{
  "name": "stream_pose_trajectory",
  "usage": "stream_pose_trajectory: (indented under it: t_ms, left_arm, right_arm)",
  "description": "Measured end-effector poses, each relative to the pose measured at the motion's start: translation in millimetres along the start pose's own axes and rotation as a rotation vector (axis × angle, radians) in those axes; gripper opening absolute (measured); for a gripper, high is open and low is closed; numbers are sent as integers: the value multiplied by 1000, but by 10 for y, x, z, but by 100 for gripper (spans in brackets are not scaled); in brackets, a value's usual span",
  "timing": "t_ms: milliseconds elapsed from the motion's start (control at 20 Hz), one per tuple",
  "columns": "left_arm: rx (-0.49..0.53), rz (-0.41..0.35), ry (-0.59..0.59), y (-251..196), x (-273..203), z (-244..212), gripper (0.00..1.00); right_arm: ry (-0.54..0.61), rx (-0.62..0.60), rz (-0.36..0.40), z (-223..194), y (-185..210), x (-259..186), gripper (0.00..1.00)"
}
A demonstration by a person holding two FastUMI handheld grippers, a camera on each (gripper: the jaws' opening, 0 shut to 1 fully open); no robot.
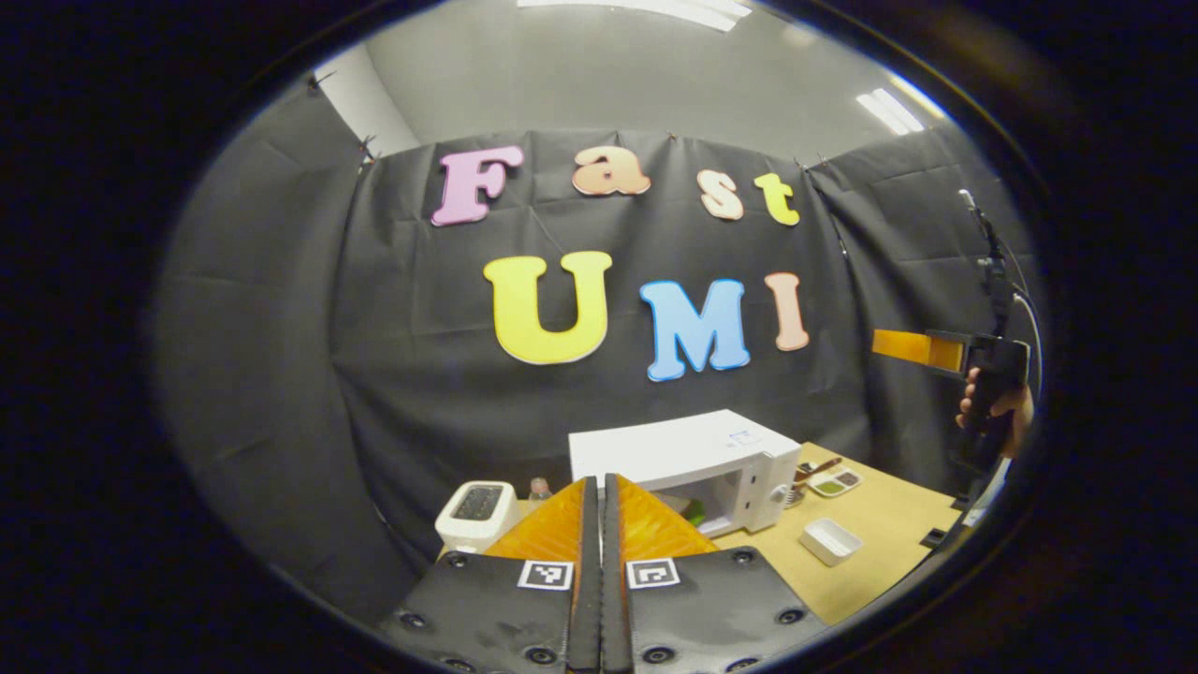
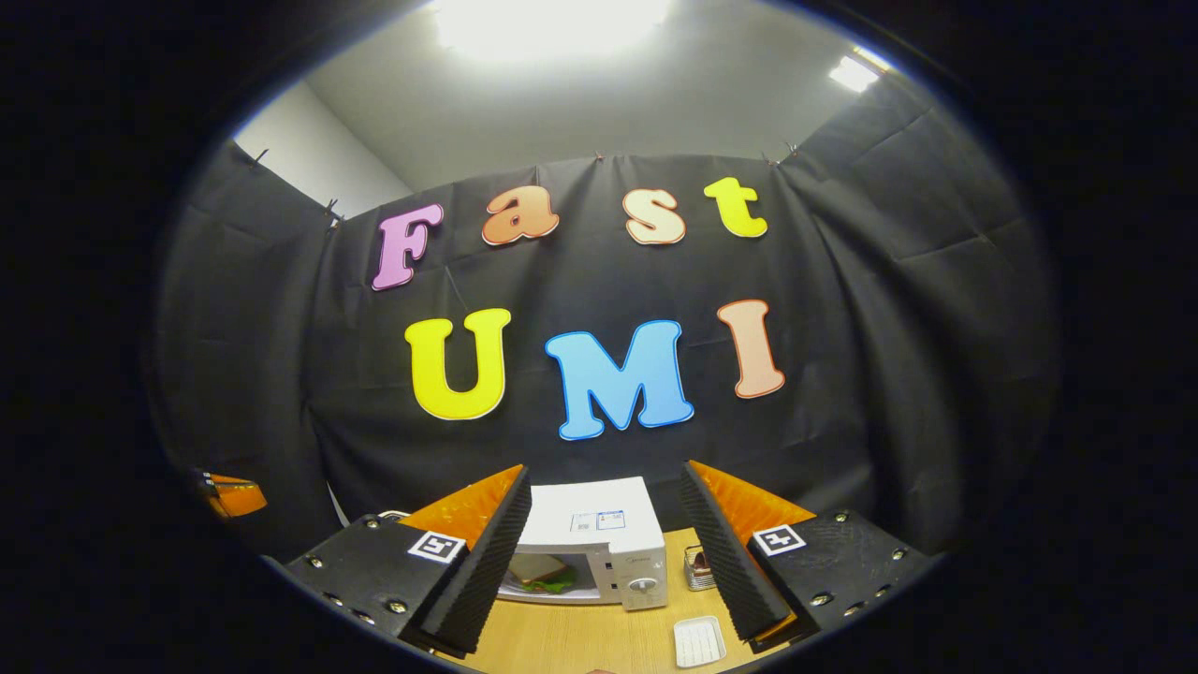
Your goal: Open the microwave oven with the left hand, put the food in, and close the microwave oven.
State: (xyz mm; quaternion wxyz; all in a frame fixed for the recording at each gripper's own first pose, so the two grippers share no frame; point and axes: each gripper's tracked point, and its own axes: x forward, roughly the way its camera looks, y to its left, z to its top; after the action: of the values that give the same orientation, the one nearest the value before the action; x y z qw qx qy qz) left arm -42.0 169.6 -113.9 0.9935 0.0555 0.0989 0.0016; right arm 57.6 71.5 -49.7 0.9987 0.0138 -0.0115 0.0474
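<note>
Black cloth walls close off the booth, and the wooden table (image 2: 580,637) sits low beneath both of your grippers, so you are holding them high and well back from the work.

The microwave (image 2: 590,548) stands at the back of the table with its door shut, and the food (image 2: 541,576), what looks like a sandwich with green leaves, shows through the window, already inside. That suggests the job is done or close to it, and lifted hands fit a resting pose.

Your left gripper (image 1: 599,505) has its fingers pressed together with nothing between them, aimed toward the microwave. Your right gripper (image 2: 606,548) has its fingers spread wide and empty, framing the microwave.

A toaster (image 1: 477,513) sits left of the microwave; a small white dish (image 2: 699,641) and a divided tray (image 1: 833,481) lie to its right, clear of the door.
</note>
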Motion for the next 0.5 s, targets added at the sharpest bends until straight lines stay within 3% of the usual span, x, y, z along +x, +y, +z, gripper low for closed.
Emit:
stream_pose_trajectory:
  t_ms: [250, 500]
  left_arm:
    - [-37, 87, 150, 470, -197, -825, 7]
    - [-81, 111, 283, 526, -481, -1508, 7]
  right_arm:
    - [14, 4, 22, -26, 50, 38, 96]
    - [28, -19, 38, -47, 35, 64, 96]
